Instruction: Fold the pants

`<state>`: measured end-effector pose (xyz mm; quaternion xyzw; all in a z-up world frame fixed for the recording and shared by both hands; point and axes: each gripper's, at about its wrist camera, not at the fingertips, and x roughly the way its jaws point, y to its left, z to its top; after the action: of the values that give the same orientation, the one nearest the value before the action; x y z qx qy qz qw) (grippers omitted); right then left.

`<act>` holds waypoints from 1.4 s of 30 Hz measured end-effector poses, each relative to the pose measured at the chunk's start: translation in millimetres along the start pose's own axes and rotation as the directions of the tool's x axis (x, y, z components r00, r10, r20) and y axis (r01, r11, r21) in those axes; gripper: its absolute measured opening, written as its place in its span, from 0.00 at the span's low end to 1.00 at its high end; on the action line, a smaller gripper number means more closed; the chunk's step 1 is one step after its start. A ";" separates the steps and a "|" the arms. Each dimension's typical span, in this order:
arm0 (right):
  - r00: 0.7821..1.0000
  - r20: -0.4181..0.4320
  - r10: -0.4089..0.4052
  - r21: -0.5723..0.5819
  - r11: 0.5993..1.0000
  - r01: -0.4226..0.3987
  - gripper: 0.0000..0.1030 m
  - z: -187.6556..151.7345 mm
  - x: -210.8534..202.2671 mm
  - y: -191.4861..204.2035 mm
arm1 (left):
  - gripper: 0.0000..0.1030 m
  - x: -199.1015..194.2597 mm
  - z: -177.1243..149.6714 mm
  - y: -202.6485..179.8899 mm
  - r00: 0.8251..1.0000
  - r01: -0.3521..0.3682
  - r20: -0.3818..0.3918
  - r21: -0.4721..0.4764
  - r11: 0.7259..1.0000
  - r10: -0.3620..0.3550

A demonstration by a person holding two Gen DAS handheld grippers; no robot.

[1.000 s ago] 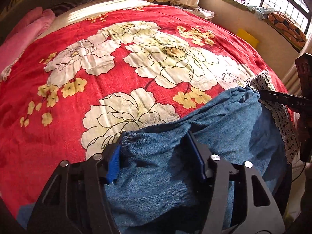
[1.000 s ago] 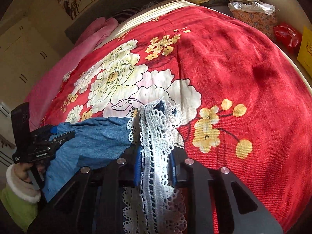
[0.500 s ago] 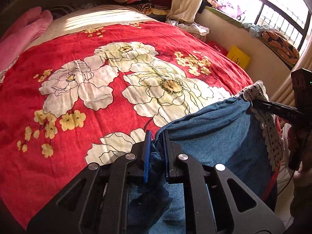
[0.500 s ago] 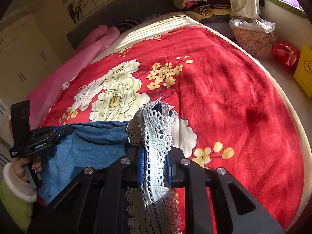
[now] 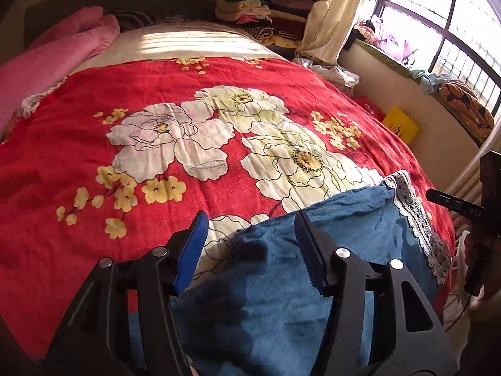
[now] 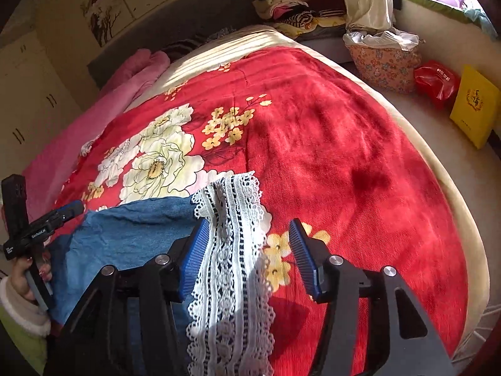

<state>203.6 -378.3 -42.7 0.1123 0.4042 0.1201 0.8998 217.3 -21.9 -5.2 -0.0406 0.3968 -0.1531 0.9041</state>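
The blue pants (image 5: 328,250) lie at the near edge of the red bedspread (image 5: 94,188), toward 5 o'clock. Both the left gripper (image 5: 250,244) and the right gripper (image 6: 247,250) stand spread and hold nothing. I judge the next move is a new grasp for folding. Only the right view shows the lace trim (image 6: 231,250) close, lying between its fingers

Bright sun from window (image 5: 438,34), glare there; hard shadows on bedspread (image 6: 344,144); fisheye bending edges; sharp focus.
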 end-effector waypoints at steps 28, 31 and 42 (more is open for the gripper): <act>0.996 -0.060 0.071 0.129 0.990 -0.063 0.19 -96.1 -35.0 2.8 | 0.34 -122.5 -154.6 121.0 0.983 -0.180 -0.054 -0.466 0.866 0.176; 0.998 -0.049 0.040 0.102 0.994 -0.035 0.19 -95.0 -43.0 2.9 | 0.32 -132.3 -150.2 118.6 0.976 -0.208 -0.032 -0.412 0.887 0.214; 0.998 -0.064 0.017 0.109 0.994 -0.010 0.28 -104.3 -28.4 -3.9 | 0.61 -132.5 -166.2 139.4 0.984 -0.166 -0.022 -0.490 0.855 0.179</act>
<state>107.1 -379.7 -91.5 0.1599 0.4381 0.1075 0.8780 45.5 159.4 -52.2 -0.2346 0.4138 0.0346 0.8790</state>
